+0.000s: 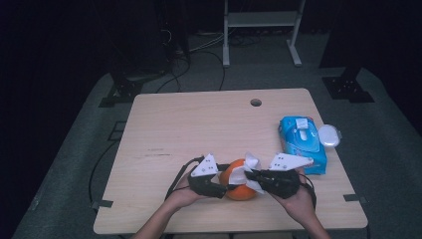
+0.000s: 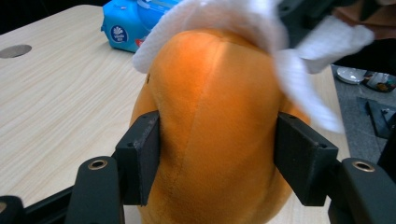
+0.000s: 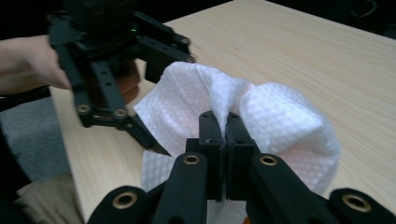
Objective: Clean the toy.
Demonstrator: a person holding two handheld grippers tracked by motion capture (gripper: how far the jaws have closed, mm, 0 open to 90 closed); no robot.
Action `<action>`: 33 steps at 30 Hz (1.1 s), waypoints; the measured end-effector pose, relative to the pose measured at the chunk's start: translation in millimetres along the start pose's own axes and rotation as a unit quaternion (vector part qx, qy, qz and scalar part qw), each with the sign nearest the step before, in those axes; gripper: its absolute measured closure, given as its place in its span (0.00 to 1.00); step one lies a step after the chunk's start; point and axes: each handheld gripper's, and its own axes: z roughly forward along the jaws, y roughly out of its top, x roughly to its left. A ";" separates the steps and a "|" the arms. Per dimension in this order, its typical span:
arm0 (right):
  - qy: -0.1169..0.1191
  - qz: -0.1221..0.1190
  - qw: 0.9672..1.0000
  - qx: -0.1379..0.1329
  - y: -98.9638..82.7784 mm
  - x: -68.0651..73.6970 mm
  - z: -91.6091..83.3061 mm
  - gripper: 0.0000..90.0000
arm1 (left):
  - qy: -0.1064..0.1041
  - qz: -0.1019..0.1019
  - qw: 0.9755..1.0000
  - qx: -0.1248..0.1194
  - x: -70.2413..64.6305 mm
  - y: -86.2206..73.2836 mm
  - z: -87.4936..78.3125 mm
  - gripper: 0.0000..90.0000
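Left hand-held gripper point(image 2: 217, 154) clamps orange plush point(image 2: 215, 130); right hand-held gripper point(image 3: 225, 135) pinches white wipe point(image 3: 280, 121) shut — wipe firmly, keep plush steady.

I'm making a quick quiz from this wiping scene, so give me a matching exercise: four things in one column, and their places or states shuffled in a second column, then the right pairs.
Things:
1. orange plush toy
2. white wipe
3. blue wipes pack
4. round hole

Places or states:
A. lies at the table's right edge
B. pinched between the right tool's shut jaws
C. in the tabletop near its far edge
D. squeezed from both sides by the left tool

Pairs: 1-D, 2-B, 3-A, 4-C
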 end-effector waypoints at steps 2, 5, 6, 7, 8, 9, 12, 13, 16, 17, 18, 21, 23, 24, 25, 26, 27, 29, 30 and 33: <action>-0.007 0.009 1.000 -0.002 -1.8 -5.3 -0.4 0.97 | -0.009 0.003 1.000 -0.004 0.2 0.4 -1.1 0.38; -0.011 0.019 1.000 -0.001 -7.1 -11.8 -1.8 0.97 | -0.021 0.009 1.000 -0.014 0.9 0.9 -1.8 0.37; -0.011 0.019 1.000 0.000 -7.4 -12.2 -2.1 0.97 | -0.021 0.005 1.000 -0.015 1.4 0.9 -1.2 0.36; -0.011 0.019 1.000 -0.001 -7.6 -12.5 -2.2 0.97 | -0.017 0.004 1.000 -0.014 1.0 0.8 0.0 0.37; -0.011 0.018 1.000 0.000 -7.3 -12.4 -2.0 0.97 | -0.009 0.004 1.000 -0.013 0.5 0.8 1.2 0.38; -0.010 0.020 1.000 -0.001 -6.9 -11.6 -1.9 0.97 | -0.003 -0.001 1.000 -0.009 0.1 1.0 2.0 0.39; -0.002 0.004 1.000 -0.001 -4.0 -2.3 -1.0 0.97 | 0.004 -0.010 1.000 -0.009 -0.1 -0.3 3.0 0.40; 0.005 -0.002 1.000 -0.001 -2.9 1.3 0.4 0.97 | 0.004 -0.013 1.000 -0.009 0.4 -0.7 3.0 0.40; 0.007 -0.015 1.000 0.003 -1.1 6.2 2.9 0.97 | 0.001 -0.014 1.000 -0.008 1.1 -0.9 2.2 0.40; 0.003 -0.016 1.000 0.004 -0.8 4.7 2.6 0.97 | -0.003 -0.015 1.000 -0.008 1.1 -1.1 2.0 0.40; 0.001 -0.011 1.000 0.003 -0.8 2.6 2.0 0.97 | -0.010 -0.014 1.000 -0.006 0.9 -1.4 2.0 0.41; -0.012 0.013 1.000 -0.005 -3.1 -8.6 -1.8 0.97 | -0.021 -0.007 1.000 0.000 0.3 -1.1 2.0 0.41; -0.026 0.018 0.999 -0.007 -4.9 -13.6 -4.2 0.96 | -0.027 -0.002 1.000 0.001 -0.3 -1.0 2.1 0.41; -0.029 0.021 0.999 -0.005 -5.5 -15.0 -5.3 0.96 | -0.033 -0.001 0.999 0.002 -0.6 -1.1 2.2 0.41; -0.029 0.023 0.999 -0.005 -6.0 -16.3 -5.8 0.96 | -0.038 0.002 0.999 0.004 -0.8 -1.2 2.0 0.41; -0.029 0.024 0.999 -0.003 -6.6 -16.6 -5.8 0.96 | -0.039 0.004 0.999 0.004 -1.2 -1.3 2.1 0.40; -0.030 0.022 0.999 -0.003 -7.2 -16.4 -5.3 0.96 | -0.041 0.003 0.999 0.006 -1.2 -1.3 2.0 0.40; -0.031 0.020 0.999 -0.001 -6.8 -15.7 -4.8 0.96 | -0.048 0.009 0.999 0.010 -1.4 -1.7 1.7 0.40; -0.033 0.018 0.999 0.000 -6.3 -15.3 -4.9 0.96 | -0.049 0.010 0.999 0.010 -1.7 -2.1 1.6 0.41; -0.040 0.021 0.999 -0.004 -6.1 -18.1 -5.8 0.96 | -0.055 0.015 0.998 0.012 -3.2 -2.9 1.9 0.41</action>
